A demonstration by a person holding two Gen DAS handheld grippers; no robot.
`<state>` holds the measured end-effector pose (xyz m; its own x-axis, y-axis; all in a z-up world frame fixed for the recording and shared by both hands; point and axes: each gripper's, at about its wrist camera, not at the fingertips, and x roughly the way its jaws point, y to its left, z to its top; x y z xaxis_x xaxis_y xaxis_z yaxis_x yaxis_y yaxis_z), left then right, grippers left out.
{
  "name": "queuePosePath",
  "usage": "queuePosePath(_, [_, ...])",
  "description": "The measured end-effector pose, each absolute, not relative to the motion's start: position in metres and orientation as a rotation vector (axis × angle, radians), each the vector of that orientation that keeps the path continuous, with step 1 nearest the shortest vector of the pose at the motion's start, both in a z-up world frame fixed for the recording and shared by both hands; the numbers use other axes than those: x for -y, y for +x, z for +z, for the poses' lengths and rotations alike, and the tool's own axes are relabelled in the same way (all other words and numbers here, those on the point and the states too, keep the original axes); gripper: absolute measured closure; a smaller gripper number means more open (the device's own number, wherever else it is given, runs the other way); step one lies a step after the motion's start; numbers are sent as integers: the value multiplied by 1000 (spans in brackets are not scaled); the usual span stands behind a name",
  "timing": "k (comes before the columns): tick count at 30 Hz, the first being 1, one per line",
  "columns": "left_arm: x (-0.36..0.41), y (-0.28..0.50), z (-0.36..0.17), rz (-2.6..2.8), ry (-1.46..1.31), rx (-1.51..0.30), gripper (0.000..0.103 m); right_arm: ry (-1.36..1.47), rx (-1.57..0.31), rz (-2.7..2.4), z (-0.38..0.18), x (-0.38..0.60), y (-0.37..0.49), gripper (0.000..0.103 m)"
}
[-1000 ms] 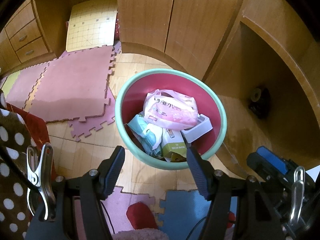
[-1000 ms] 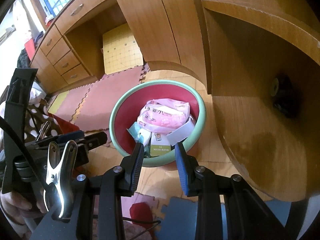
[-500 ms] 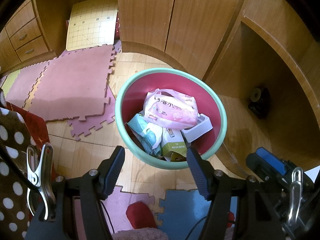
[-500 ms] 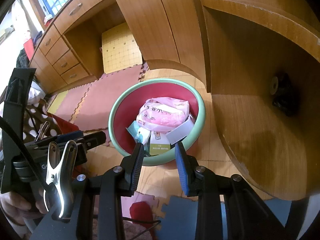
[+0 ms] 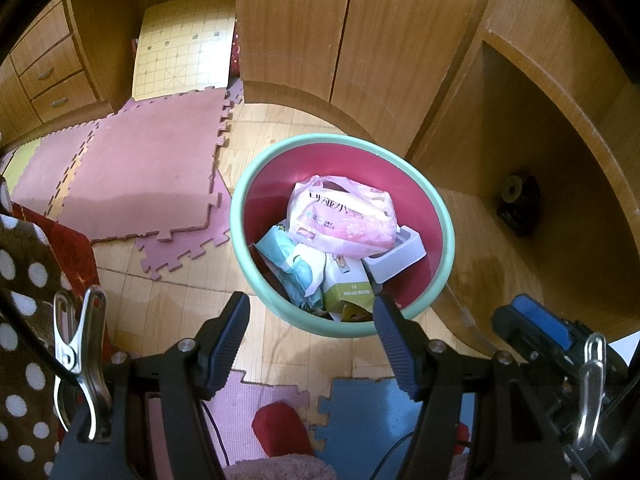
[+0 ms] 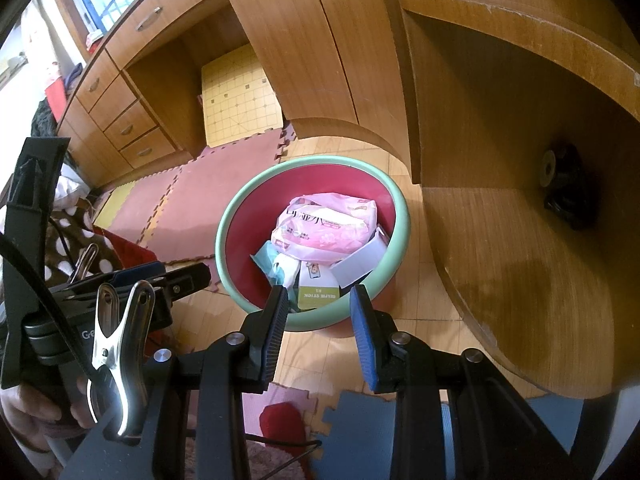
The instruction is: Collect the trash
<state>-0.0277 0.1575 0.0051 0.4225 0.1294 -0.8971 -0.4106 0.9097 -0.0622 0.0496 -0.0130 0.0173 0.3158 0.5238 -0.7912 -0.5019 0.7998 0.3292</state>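
I saw the basin (image 5: 440,216), red inside with a mint-green rim, standing upright on the wooden floor. In it, a pink plastic pack (image 5: 344,218) lay on top, over a teal wipes packet (image 5: 288,260), a green-and-white carton (image 5: 346,286) and a tilted white box (image 5: 400,252).

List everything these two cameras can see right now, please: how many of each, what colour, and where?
basin: 1, green rim, red inside, on the wood floor.
pink packet: 1, pink, topmost in the basin.
blue-white wrapper: 1, beneath the packet.
green-white carton: 1, at the near wall.
white box: 1, right of the carton.
foam mats: several, pink, left of the basin.
cabinets: wooden, behind.
dark object: 1, black, in the right alcove.
left gripper: black fingers, open, empty.
right gripper: fingers apart, empty.
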Motion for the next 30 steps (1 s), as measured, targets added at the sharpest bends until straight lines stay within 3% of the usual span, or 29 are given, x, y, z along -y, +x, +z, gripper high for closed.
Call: queuePosePath(30, [-156, -28, 3, 345, -299, -1096, 35, 40, -1062, 648, 11, 19, 51, 70])
